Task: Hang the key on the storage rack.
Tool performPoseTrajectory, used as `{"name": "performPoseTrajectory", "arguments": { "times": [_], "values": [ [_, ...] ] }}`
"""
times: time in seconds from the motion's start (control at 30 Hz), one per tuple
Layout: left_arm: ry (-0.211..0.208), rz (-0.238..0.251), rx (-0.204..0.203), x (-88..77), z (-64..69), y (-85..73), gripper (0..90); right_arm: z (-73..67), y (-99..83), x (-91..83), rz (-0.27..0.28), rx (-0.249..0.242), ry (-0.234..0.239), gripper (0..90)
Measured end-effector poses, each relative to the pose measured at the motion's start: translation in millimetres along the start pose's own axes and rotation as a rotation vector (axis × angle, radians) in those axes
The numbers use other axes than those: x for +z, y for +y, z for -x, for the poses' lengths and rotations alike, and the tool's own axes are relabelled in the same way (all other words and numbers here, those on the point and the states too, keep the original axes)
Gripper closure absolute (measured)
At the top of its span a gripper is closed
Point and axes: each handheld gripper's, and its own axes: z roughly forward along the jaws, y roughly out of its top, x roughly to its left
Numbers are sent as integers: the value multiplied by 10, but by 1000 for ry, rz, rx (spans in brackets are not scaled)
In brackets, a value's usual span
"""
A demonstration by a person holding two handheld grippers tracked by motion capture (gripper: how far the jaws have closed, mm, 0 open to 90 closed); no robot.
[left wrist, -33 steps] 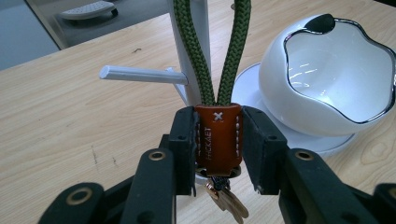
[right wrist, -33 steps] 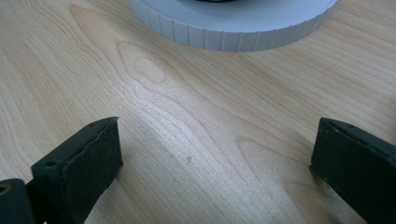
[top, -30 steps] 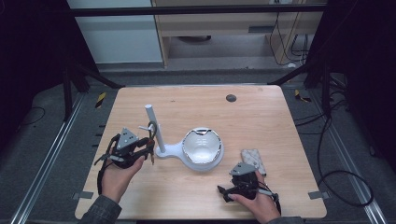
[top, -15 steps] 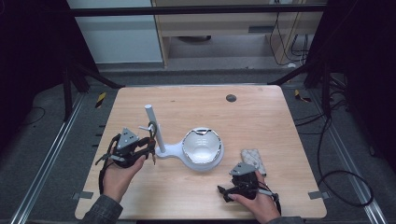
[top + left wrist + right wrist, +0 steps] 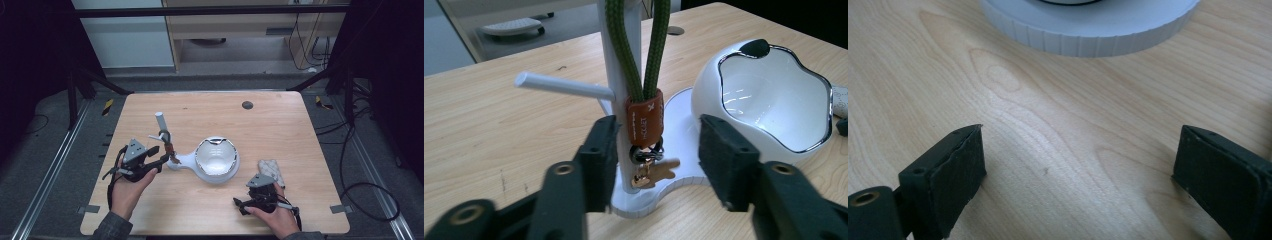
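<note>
A white stand (image 5: 161, 122) with an upright post and a side peg (image 5: 564, 86) shares its base with a white bowl (image 5: 200, 150). A green cord keychain (image 5: 644, 117) with a brown leather band and a small gold charm hangs against the post. My left gripper (image 5: 657, 130) has just been opening. Its pads (image 5: 604, 145) stand on either side of the leather band without pressing on it. In the high view the left gripper (image 5: 165, 156) sits at the foot of the post. My right gripper (image 5: 1078, 160) is low over bare wood below the bowl, having just been closing slightly, with nothing between its jaws.
A small patterned pouch (image 5: 270, 171) lies right of the bowl, just above the right gripper (image 5: 255, 192). A dark round hole (image 5: 247, 105) sits near the table's far edge. Dark floor, rails and cables surround the wooden table (image 5: 300, 140).
The left gripper's jaws have parted from the keychain, which now hangs from the stand. The right hand has stayed where it was.
</note>
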Motion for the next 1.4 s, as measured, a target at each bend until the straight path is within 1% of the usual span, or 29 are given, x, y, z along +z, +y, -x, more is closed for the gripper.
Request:
{"name": "performPoseTrajectory", "arguments": {
  "times": [0.07, 0.17, 0.23, 0.3, 0.37, 0.4, 0.43, 0.47, 0.5, 0.53, 0.6, 0.67, 0.77, 0.83, 1.0, 1.1, 1.13, 1.23, 1.3, 1.4],
  "values": [
    [27, 6, 1, -26, -13, -81, 372, 19, 22, -28, -1, 6, -9, 83],
    [49, -9, -11, -33, -75, -216, 285, 48, 74, -74, 7, 12, -26, 92],
    [57, -47, -18, 2, -124, -315, 231, 57, 126, -111, 0, 12, -40, 100],
    [62, -81, -25, 45, -171, -415, 193, 60, 190, -153, -21, 12, -64, 100],
    [61, -128, -30, 93, -207, -509, 156, 75, 251, -215, -31, 15, -90, 93],
    [58, -147, -33, 121, -219, -558, 136, 88, 278, -254, -34, 22, -99, 82],
    [53, -159, -43, 145, -230, -603, 129, 108, 301, -295, -39, 32, -110, 70],
    [42, -172, -49, 166, -242, -635, 120, 137, 317, -339, -44, 34, -114, 57],
    [34, -188, -43, 186, -260, -655, 102, 170, 326, -385, -44, 36, -119, 53],
    [30, -206, -41, 205, -281, -672, 85, 202, 337, -428, -45, 58, -133, 59],
    [30, -219, -53, 221, -313, -702, 78, 278, 350, -506, -54, 78, -162, 66],
    [24, -224, -53, 227, -322, -724, 78, 348, 351, -576, -52, 103, -187, 74],
    [30, -230, -59, 243, -342, -746, 76, 439, 329, -631, -67, 127, -206, 76],
    [37, -239, -56, 262, -357, -763, 69, 480, 307, -641, -82, 131, -212, 77],
    [73, -271, -56, 316, -424, -827, 60, 545, 245, -610, -131, 190, -182, 83],
    [94, -284, -54, 339, -477, -864, 59, 553, 222, -591, -149, 221, -184, 83],
    [101, -296, -51, 348, -490, -877, 59, 559, 219, -591, -157, 226, -185, 83],
    [101, -314, -43, 383, -501, -906, 59, 586, 214, -574, -187, 250, -191, 88],
    [100, -312, -42, 391, -496, -910, 59, 609, 211, -565, -202, 272, -184, 88],
    [92, -309, -37, 395, -495, -913, 56, 612, 209, -559, -207, 277, -187, 88]
  ]
}}
